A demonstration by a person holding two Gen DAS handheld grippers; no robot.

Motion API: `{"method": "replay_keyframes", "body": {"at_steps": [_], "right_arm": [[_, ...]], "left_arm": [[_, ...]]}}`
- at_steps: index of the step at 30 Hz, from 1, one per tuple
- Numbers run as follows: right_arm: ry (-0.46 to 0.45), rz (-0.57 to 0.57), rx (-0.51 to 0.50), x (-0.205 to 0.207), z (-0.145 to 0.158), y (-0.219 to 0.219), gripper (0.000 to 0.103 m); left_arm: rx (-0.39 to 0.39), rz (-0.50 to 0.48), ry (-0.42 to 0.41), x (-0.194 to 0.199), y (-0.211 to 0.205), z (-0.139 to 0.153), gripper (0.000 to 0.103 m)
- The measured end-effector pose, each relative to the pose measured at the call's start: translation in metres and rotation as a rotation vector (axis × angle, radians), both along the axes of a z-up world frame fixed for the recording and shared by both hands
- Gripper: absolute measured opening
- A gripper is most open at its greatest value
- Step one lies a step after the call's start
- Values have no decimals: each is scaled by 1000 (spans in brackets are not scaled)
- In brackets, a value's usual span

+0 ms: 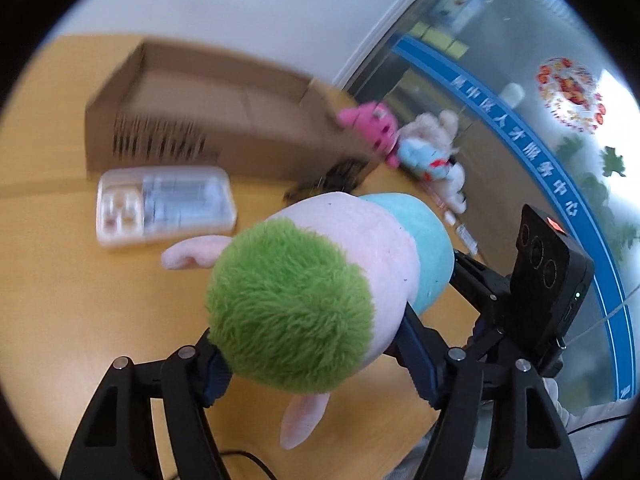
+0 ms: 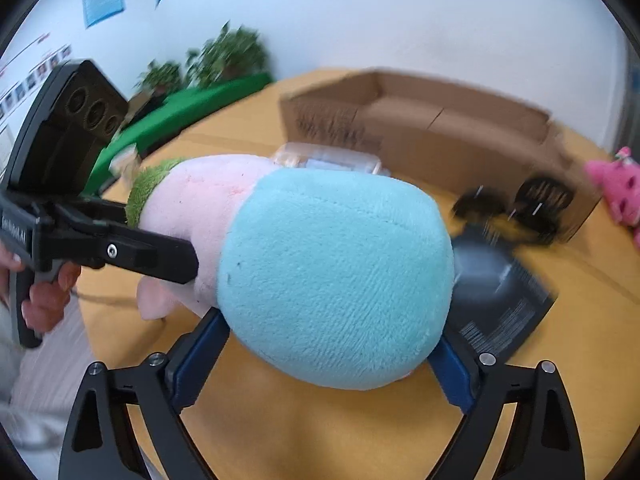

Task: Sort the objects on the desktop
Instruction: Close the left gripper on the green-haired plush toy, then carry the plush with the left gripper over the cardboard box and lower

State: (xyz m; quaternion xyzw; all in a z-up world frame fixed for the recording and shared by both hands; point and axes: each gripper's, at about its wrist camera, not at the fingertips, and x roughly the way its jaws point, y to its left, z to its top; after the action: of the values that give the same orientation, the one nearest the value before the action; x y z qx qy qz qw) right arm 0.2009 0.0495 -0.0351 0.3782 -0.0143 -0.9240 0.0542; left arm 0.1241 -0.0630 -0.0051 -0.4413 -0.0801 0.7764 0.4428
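I am holding the plush toy (image 1: 320, 292) in the middle of both frames, left gripper (image 1: 316, 364) clamped on its green end and right gripper (image 2: 320, 356) on its blue end, so it is staying level above the table (image 1: 48, 208) for the cardboard box (image 1: 208, 120) in the upper left.

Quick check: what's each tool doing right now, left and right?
Left tool: shut on the plush toy, at its green end.
Right tool: shut on the plush toy's blue end.

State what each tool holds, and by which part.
Both grip the plush toy: the left tool clamps its green fuzzy end, the right tool its light-blue end.
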Motion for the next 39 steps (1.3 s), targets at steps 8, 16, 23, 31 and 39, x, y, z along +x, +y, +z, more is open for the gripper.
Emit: {"method": "replay_keyframes", "body": {"at_steps": [8, 16, 23, 31, 39], "right_arm": [[277, -161, 129, -11, 119, -5, 92], [387, -196, 177, -45, 169, -11, 92], [412, -183, 191, -74, 185, -10, 92], [401, -165, 195, -121, 182, 2, 92], [360, -142, 162, -195, 166, 35, 92]], "left_arm": [[149, -55, 294, -31, 5, 123, 72], [197, -56, 405, -62, 6, 167, 72], [211, -34, 437, -82, -5, 176, 72], [207, -12, 430, -122, -2, 172, 72], [171, 10, 394, -193, 14, 159, 71]]}}
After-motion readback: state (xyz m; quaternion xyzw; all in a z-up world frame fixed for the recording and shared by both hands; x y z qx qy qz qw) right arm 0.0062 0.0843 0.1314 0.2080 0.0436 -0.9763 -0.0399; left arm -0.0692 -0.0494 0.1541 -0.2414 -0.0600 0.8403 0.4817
